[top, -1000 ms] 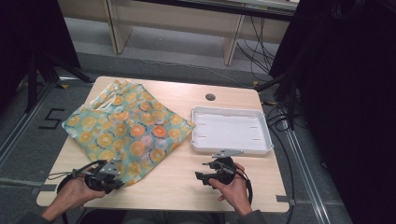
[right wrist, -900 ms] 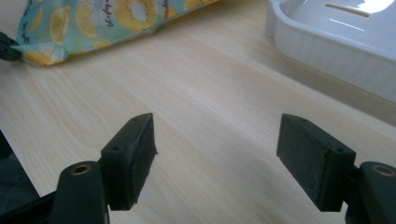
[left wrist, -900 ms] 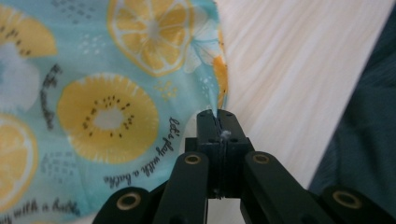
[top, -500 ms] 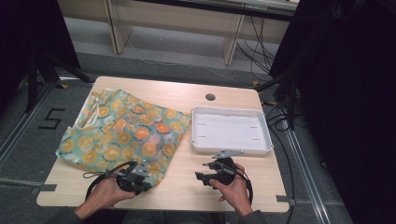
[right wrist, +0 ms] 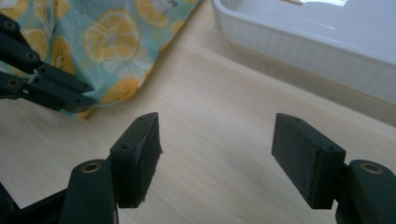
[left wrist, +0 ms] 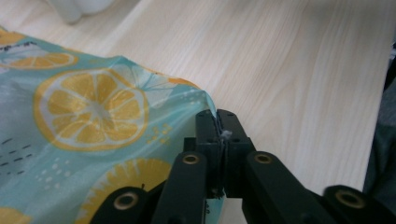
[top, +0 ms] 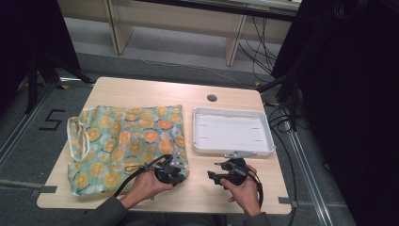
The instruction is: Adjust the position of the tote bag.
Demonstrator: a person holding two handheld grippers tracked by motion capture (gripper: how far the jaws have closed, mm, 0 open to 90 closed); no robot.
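Pinched between the nearly closed jaws of the left gripper [left wrist: 219, 128] is the near right corner of a turquoise cloth bag printed with lemon slices [top: 127, 141]; the fabric edge is seen squeezed between the two black pads in the left gripper view, though the jaws have just been easing apart a little. In the high view the left gripper [top: 175, 170] is found at the bag's lower right corner, near the front edge of the light wooden table [top: 155, 89], and is held by the person's left hand [top: 146, 184]. The bag is spread flat over the left half of the table, its handles lying at its left side. The right gripper [right wrist: 215, 154] is held with its jaws wide apart and nothing between them, over bare wood just in front of a white rectangular tray [top: 233, 132], which is set to the right of the bag and apart from it.
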